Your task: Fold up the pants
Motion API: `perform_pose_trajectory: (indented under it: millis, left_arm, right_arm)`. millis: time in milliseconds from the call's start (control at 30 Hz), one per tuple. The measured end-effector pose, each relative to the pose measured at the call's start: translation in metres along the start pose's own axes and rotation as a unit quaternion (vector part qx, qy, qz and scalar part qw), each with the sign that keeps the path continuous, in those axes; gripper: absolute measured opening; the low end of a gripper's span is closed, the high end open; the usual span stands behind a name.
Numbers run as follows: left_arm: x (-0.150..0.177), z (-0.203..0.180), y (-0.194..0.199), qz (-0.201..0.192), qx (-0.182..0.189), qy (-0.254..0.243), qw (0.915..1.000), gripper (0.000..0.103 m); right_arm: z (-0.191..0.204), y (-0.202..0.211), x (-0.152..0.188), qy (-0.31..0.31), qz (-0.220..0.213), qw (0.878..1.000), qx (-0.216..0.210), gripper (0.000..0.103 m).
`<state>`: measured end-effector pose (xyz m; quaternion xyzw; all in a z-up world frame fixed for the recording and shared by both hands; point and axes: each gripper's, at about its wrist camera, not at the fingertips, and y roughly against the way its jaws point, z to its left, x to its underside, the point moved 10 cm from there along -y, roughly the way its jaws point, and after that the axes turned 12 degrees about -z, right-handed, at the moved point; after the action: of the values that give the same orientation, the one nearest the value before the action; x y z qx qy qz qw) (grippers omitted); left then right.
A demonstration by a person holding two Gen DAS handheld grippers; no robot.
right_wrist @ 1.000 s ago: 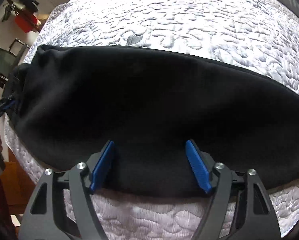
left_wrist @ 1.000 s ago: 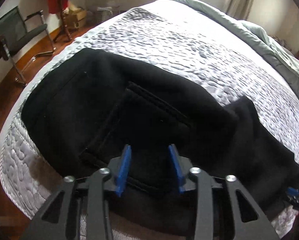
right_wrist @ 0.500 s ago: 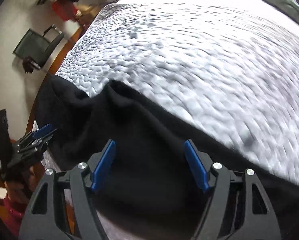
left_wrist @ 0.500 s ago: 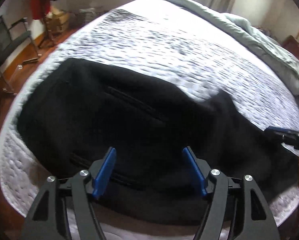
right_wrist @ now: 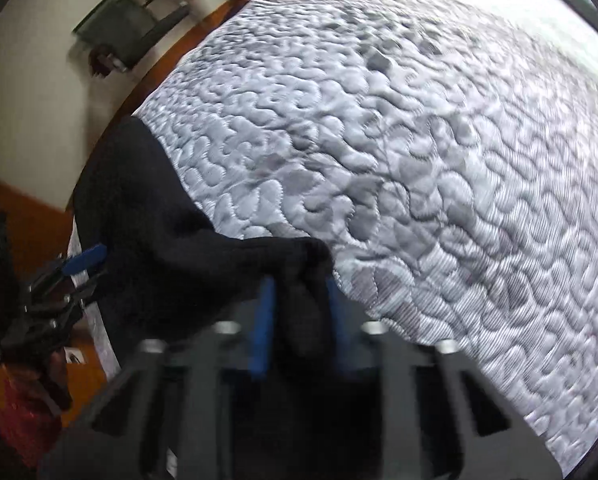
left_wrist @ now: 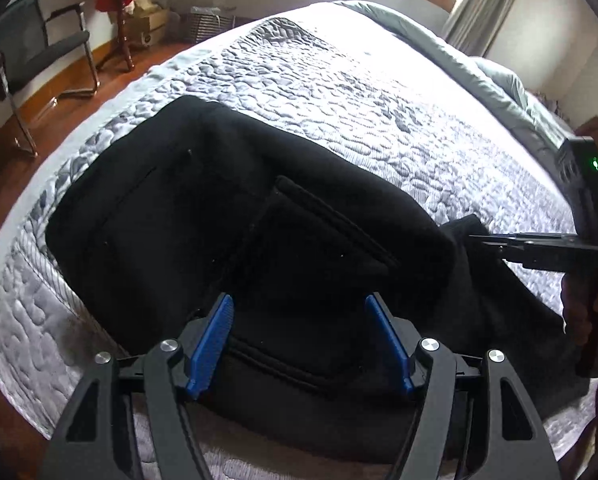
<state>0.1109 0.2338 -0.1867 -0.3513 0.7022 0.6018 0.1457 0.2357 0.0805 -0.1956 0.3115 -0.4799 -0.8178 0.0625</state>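
Black pants (left_wrist: 227, 232) lie on the quilted bed, back pocket up, near the bed's front edge. My left gripper (left_wrist: 299, 340) is open and hovers over the waist end, holding nothing. My right gripper (right_wrist: 299, 316) is shut on a bunched fold of the pants (right_wrist: 187, 256) at the far edge of the cloth. In the left wrist view the right gripper (left_wrist: 499, 246) comes in from the right and pinches the raised cloth. In the right wrist view the left gripper (right_wrist: 79, 264) shows at the far left.
The grey-white quilt (left_wrist: 359, 92) covers the bed (right_wrist: 439, 160). A grey duvet (left_wrist: 479, 76) is pushed to the far side. A black chair (left_wrist: 31, 56), a coat stand (left_wrist: 119, 8) and boxes stand on the wooden floor to the left.
My right gripper moved left along the pants and closed on a fold of cloth. My left gripper opened wider and stayed over the waist end.
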Motion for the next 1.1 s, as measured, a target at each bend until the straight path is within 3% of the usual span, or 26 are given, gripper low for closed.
perform_pose_trajectory:
  millis: [167, 300, 400, 433, 467, 533, 633, 767, 833, 933, 967, 1100]
  left_arm:
    - [0.002, 0.002, -0.004, -0.009, -0.017, -0.001, 0.9998, 0.063]
    - [0.005, -0.002, -0.009, -0.01, -0.042, -0.041, 0.9982, 0.063]
    - [0.007, -0.005, -0.008, -0.009, -0.059, -0.069, 0.9958, 0.064]
    - [0.007, -0.006, -0.007, -0.009, -0.064, -0.074, 0.9952, 0.064]
    - [0.006, -0.008, -0.005, -0.008, -0.068, -0.075, 0.9948, 0.066]
    - [0.004, -0.013, 0.002, -0.014, -0.075, -0.069, 0.9947, 0.072]
    - [0.007, -0.036, 0.01, -0.021, -0.049, -0.07, 0.9962, 0.072]
    - [0.026, -0.076, 0.009, -0.004, -0.007, -0.091, 0.9959, 0.075]
    - [0.038, -0.095, 0.006, 0.006, 0.006, -0.104, 0.9946, 0.075]
    - [0.053, -0.111, -0.003, 0.016, 0.005, -0.119, 0.9928, 0.079]
    - [0.056, -0.114, -0.005, 0.014, 0.0, -0.124, 0.9922, 0.081]
    - [0.062, -0.115, -0.009, 0.009, -0.02, -0.137, 0.9903, 0.083]
  right_arm:
    - [-0.015, 0.011, -0.016, -0.037, -0.033, 0.999, 0.014, 0.003]
    - [-0.026, -0.014, -0.004, -0.057, -0.008, 0.998, 0.034, 0.004]
    - [-0.026, 0.007, -0.006, -0.074, -0.033, 0.997, 0.013, 0.02]
    - [-0.029, 0.022, -0.005, -0.073, -0.043, 0.996, 0.017, 0.035]
    - [-0.033, 0.037, -0.003, -0.068, -0.052, 0.996, 0.023, 0.041]
    - [-0.047, 0.071, 0.005, -0.053, -0.069, 0.995, 0.043, 0.04]
    - [-0.08, 0.121, 0.031, -0.066, -0.084, 0.993, 0.054, 0.041]
    - [-0.112, 0.162, 0.085, -0.064, -0.074, 0.993, 0.065, 0.053]
    - [-0.115, 0.165, 0.108, -0.054, -0.063, 0.994, 0.071, 0.064]
    - [-0.116, 0.16, 0.13, -0.045, -0.051, 0.995, 0.068, 0.069]
    - [-0.114, 0.156, 0.134, -0.043, -0.048, 0.996, 0.059, 0.075]
    - [-0.106, 0.132, 0.136, -0.016, -0.027, 0.999, 0.04, 0.079]
